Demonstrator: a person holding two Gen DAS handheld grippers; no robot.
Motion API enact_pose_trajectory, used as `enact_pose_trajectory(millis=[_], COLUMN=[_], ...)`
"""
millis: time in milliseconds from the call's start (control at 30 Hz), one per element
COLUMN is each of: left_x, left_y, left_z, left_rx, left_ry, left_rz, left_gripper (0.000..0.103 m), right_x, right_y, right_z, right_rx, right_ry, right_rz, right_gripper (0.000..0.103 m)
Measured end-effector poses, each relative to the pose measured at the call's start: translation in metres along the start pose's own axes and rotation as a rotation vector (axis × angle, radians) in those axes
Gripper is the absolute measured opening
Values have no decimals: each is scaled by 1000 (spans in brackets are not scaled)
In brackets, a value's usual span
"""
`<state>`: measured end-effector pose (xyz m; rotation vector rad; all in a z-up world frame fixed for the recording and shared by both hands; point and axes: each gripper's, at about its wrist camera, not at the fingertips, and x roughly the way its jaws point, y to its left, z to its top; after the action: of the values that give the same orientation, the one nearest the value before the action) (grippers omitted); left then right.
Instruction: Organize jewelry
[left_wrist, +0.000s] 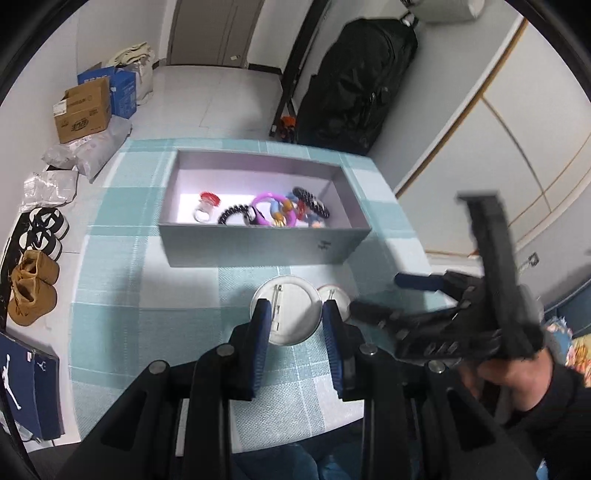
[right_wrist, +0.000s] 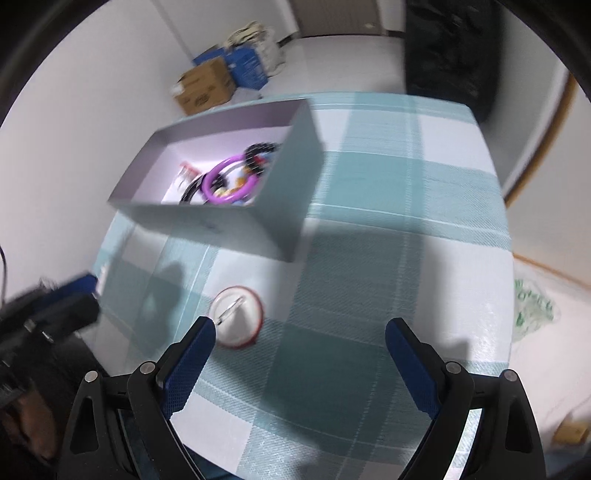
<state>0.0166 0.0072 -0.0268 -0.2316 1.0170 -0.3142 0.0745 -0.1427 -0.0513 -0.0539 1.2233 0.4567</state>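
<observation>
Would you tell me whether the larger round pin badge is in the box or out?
Out: the larger badge lies pin-side up on the tablecloth, before the box.

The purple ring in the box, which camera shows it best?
The left wrist view: the purple ring is sharp, lying among other pieces in the grey box. In the right wrist view it is blurred and partly hidden by the box wall.
</observation>
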Motion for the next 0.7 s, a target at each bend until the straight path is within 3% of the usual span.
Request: enact_pose_trajectory(millis=[267,467,700], left_x=[-17,-23,-27], left_y=[30,38,43], left_z=[11,11,12], left_rx=[-94,-114,-128], left_ry=[-59,-71,-80], left_rz=[-8,-4,-11], left_gripper=[23,23,23], right_x=[16,25,23], right_y=[41,60,68], right_z=[1,2,-4], right_rx=[-169,-260,-312], right_ry=[21,25,2], right_rz=[-49,-132,-114], right_gripper=[91,77,59])
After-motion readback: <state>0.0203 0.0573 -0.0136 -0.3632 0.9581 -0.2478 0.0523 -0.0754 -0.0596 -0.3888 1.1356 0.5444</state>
